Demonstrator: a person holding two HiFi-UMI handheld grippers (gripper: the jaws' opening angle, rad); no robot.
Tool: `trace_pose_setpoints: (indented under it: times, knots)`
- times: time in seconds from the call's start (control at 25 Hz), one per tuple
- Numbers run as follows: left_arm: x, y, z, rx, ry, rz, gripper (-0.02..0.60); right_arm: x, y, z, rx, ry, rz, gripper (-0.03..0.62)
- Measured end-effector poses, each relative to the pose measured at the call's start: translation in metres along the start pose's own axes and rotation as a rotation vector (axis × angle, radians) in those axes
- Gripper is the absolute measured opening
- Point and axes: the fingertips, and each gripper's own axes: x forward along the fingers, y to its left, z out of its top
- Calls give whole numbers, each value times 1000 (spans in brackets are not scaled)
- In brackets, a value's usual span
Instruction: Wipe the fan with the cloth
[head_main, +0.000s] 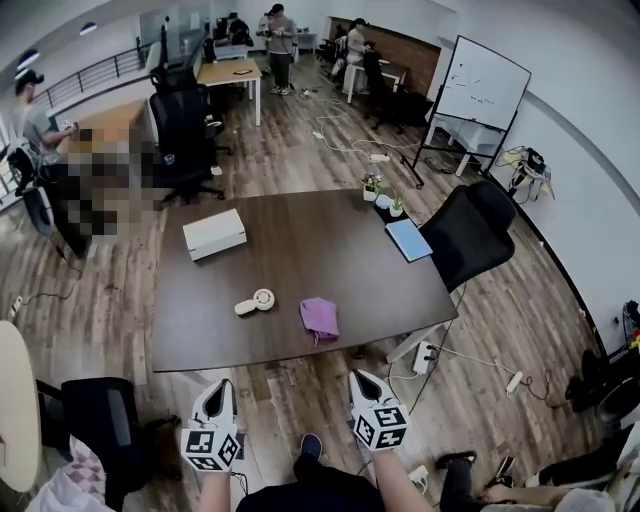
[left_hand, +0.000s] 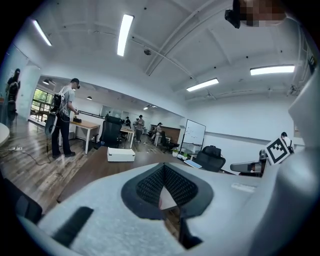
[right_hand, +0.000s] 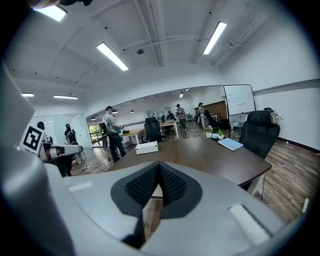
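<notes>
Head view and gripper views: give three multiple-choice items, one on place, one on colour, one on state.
1. In the head view, where is the cloth from the fan? A) right of it B) left of it C) on it
2. Cloth's colour? A) blue B) pinkish purple C) white
3. The left gripper and right gripper are: A) shut on the cloth B) shut, empty C) wide open
1 A: it lies right of the fan, apart. 2 B: pinkish purple fabric. 3 B: jaws closed, nothing between.
</notes>
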Motion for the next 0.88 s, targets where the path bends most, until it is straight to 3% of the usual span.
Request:
trace_pose_setpoints:
  times: [0.44,0.88]
  knots:
    - [82,19,22,13,-15,54,-5,99,-39,27,-10,43,57,11]
    - [167,86,38,24,1,50,-5,189,-46,59,-16,27,39,11]
